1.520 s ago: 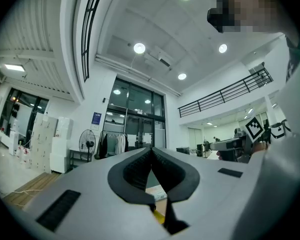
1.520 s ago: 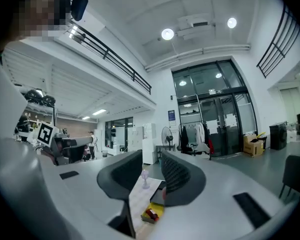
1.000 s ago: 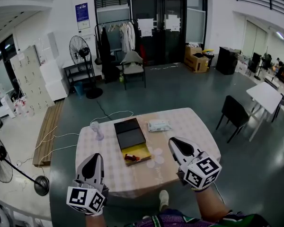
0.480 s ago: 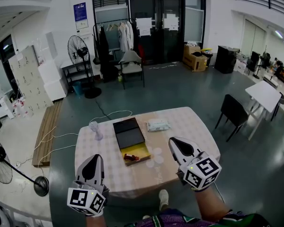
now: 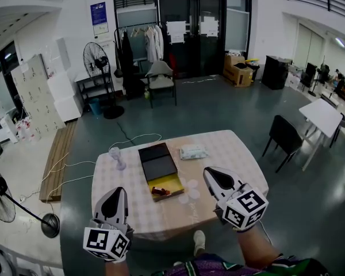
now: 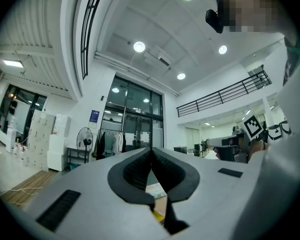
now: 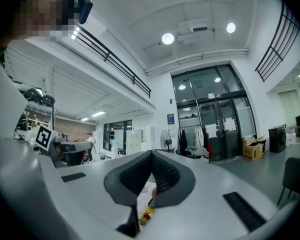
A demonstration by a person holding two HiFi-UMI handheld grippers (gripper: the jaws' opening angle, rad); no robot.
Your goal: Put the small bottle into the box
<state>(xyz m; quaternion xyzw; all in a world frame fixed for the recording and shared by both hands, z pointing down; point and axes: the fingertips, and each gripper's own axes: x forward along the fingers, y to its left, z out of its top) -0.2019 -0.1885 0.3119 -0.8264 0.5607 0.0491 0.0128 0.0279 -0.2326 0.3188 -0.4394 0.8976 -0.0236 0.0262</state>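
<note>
**Two clenched, empty grippers; the bottle lies in the box between them**

Both of my grippers have their jaws pressed together with nothing in them. In its own view the left gripper (image 6: 151, 154) shows its pads meeting in one line, and the right gripper (image 7: 152, 156) shows the same.

From the head view, the small bottle (image 5: 158, 191) lies ahead of both sets of jaws and between them: inward and to the right of the left gripper (image 5: 117, 192), inward and to the left of the right gripper (image 5: 210, 173). I judge it about midway, perhaps a shade closer to the left. Its long axis runs crosswise to the way my jaws point, so a grip would have to close across its short width.

It rests on its side in the yellow-lined tray of the box (image 5: 172, 182), near the tray's closer left corner. I see nothing else in that tray. The black lid (image 5: 157, 161) lies flat beyond it, further from my jaws.

Past the lid on the table (image 5: 236, 154), a white packet (image 5: 193, 152) sits to the right and a clear glass (image 5: 117, 157) to the left, both well clear.

I judge the placing done.
</note>
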